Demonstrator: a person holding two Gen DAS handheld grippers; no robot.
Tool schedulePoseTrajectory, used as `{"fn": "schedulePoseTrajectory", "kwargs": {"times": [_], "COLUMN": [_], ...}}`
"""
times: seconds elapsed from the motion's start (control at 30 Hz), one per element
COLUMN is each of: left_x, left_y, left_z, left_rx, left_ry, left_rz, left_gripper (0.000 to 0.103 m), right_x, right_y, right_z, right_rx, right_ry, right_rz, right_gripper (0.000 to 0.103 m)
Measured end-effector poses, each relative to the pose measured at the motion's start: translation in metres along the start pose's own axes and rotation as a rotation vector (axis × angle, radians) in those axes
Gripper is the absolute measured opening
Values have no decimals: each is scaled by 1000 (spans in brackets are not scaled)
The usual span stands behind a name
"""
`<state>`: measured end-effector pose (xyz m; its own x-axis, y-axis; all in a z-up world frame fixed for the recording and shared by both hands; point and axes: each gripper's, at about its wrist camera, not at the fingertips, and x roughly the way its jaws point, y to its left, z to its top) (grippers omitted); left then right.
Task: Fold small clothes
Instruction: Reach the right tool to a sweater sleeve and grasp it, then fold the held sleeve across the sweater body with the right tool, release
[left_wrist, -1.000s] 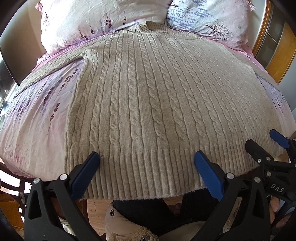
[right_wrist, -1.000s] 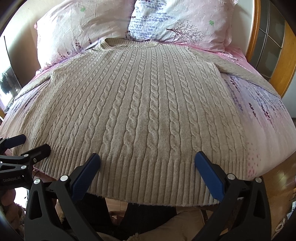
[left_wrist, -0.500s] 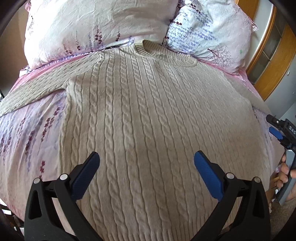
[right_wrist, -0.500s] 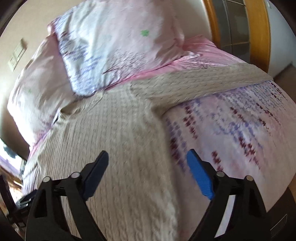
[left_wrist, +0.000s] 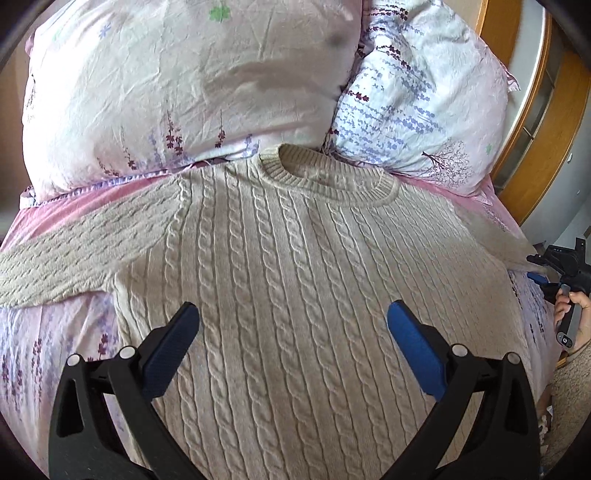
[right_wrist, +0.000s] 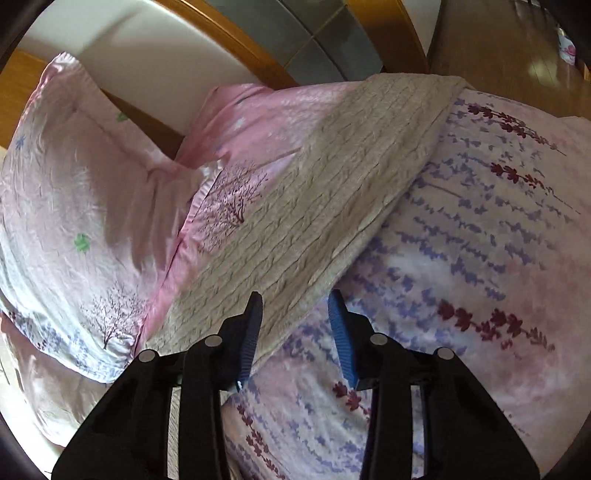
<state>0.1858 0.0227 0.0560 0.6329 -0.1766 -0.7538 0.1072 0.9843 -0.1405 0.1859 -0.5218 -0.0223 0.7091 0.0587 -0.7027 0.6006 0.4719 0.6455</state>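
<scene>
A beige cable-knit sweater (left_wrist: 288, 280) lies flat and face up on the bed, collar toward the pillows, sleeves spread to both sides. My left gripper (left_wrist: 291, 317) is open and empty, hovering over the sweater's chest. My right gripper (right_wrist: 295, 306) is partly open, its blue pads straddling the lower edge of the right sleeve (right_wrist: 332, 192), which runs away to the upper right. The right gripper also shows at the right edge of the left wrist view (left_wrist: 554, 273), held in a hand.
Two floral pillows (left_wrist: 184, 81) (left_wrist: 424, 99) lie at the head of the bed, touching the collar. The pink floral sheet (right_wrist: 480, 258) covers the bed. A wooden bed frame (right_wrist: 229, 37) and wooden floor (right_wrist: 498, 44) lie beyond.
Both grippers left the sweater's hem. The left moved up over the chest toward the collar. The right swung out to the right sleeve and its jaws narrowed.
</scene>
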Motion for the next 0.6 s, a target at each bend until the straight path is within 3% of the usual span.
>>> {"fn": "schedulePoseTrajectory", "kwargs": {"times": [0.23, 0.33, 0.43, 0.5, 0.6], "left_x": [12, 16, 18, 16, 12], "left_y": [2, 4, 9, 13, 17], "left_z": [8, 10, 12, 11, 12], "left_rx": [-4, -11, -26, -43, -65], "left_ry": [-5, -3, -9, -32, -70], "left_rz": [-18, -21, -41, -65, -99], "left_gripper": [101, 101, 101, 101, 101], "right_x": [3, 7, 3, -9, -24], "right_y": [-6, -1, 17, 36, 74], "right_z": [9, 10, 6, 1, -15], "right_rx": [30, -13, -96, -176, -297], "right_ry": [-51, -81, -136, -186, -205], "right_rz": [-41, -81, -94, -71, 35], "right_gripper": [23, 12, 11, 10, 10]}}
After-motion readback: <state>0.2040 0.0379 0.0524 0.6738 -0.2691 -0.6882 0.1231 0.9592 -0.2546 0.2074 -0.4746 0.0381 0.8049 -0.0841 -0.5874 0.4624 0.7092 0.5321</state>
